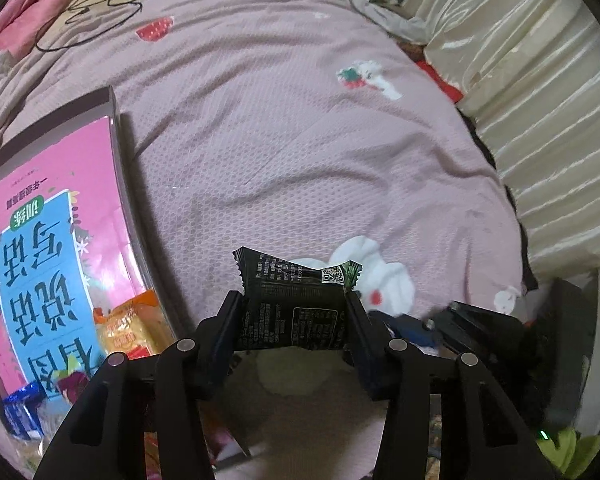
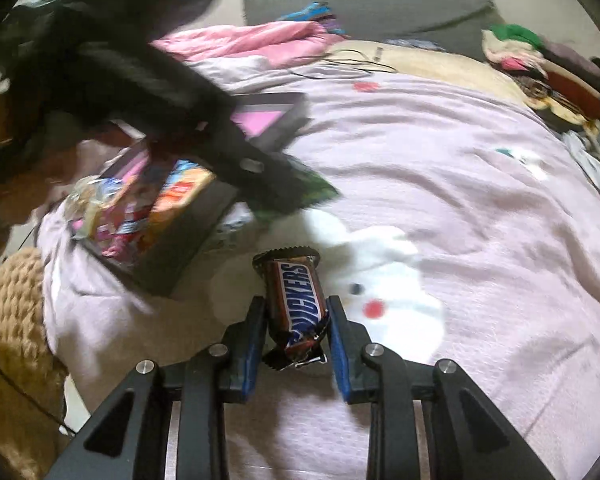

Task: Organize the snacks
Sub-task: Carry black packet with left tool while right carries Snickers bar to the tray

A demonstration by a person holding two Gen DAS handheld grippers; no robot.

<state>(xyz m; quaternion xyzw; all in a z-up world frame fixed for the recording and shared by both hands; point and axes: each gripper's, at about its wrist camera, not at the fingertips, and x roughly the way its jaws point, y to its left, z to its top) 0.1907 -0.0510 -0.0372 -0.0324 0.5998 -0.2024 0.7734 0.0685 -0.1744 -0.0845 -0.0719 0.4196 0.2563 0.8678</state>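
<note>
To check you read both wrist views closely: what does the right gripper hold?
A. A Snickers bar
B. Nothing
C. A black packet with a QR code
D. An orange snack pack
A: in the right wrist view the right gripper is shut on the Snickers bar; the black packet sits in the left gripper.

A bed (image 1: 280, 128) covered in a wrinkled, pale pink quilted blanket (image 2: 460, 184), printed with white rabbits (image 2: 384, 276) and red strawberries (image 1: 155, 29), carries everything in view. A shallow grey box (image 1: 118, 168) lined with a pink and blue booklet (image 1: 52, 248) rests on the blanket at the bed's left side and holds assorted snack packets (image 2: 140, 208), an orange one (image 1: 134, 328) among them. At the far end, a black cord (image 1: 100, 8) lies in loops on a cream sheet beside a bunched pink cover (image 2: 252, 42), with heaped clothes (image 2: 540, 64) at the far right corner.
</note>
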